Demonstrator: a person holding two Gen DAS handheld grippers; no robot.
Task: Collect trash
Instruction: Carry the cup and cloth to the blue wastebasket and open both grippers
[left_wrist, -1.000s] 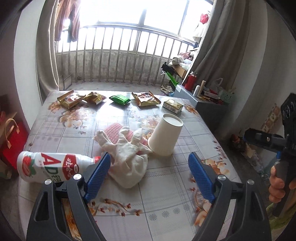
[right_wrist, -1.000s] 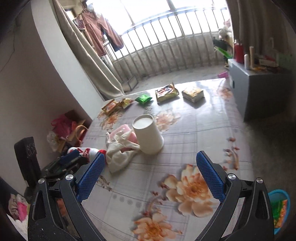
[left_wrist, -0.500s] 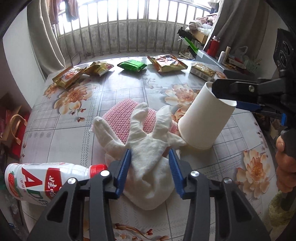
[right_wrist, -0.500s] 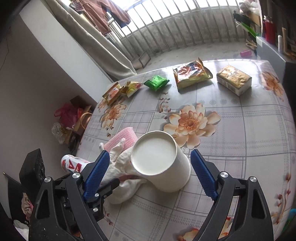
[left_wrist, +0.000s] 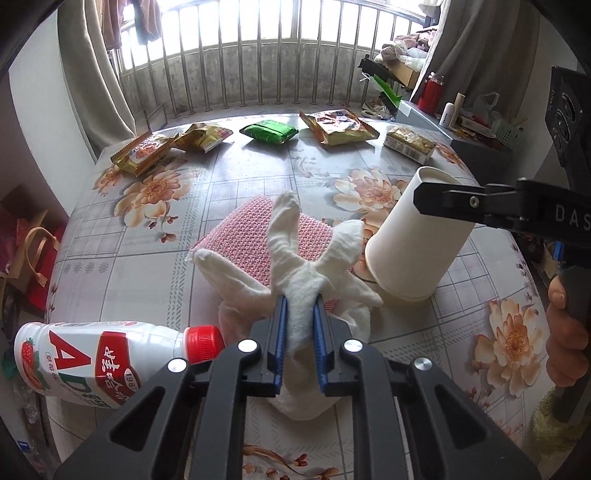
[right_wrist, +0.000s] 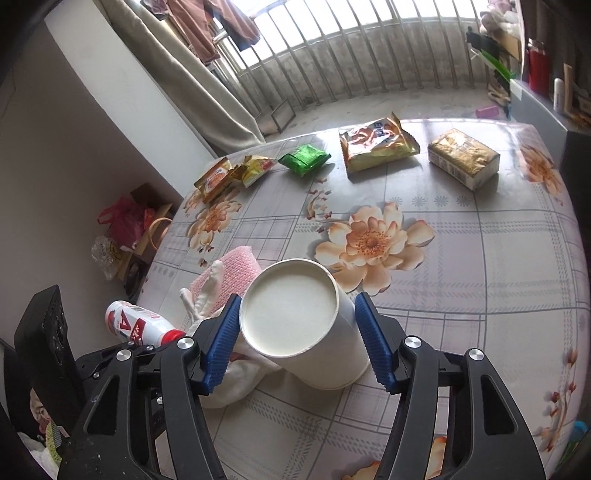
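Observation:
My left gripper (left_wrist: 300, 308) is shut on a white cloth glove (left_wrist: 314, 266) that lies on a pink sponge pad (left_wrist: 251, 240) on the floral table. An upturned white paper cup (right_wrist: 299, 325) stands beside the glove; it also shows in the left wrist view (left_wrist: 413, 240). My right gripper (right_wrist: 297, 317) is open with its blue fingers (right_wrist: 221, 339) on either side of the cup, close to its sides. A red-capped AD milk bottle (left_wrist: 92, 362) lies on its side at the table's near left edge.
Snack wrappers lie along the far edge: two gold packets (left_wrist: 147, 151), a green packet (left_wrist: 269, 132), an orange bag (left_wrist: 338, 125) and a gold box (left_wrist: 408, 144). A grey cabinet (left_wrist: 476, 147) stands right of the table. Bags (right_wrist: 125, 221) sit on the floor at left.
My left gripper has closed from wide open onto the glove. My right gripper has moved down to the cup and narrowed around it.

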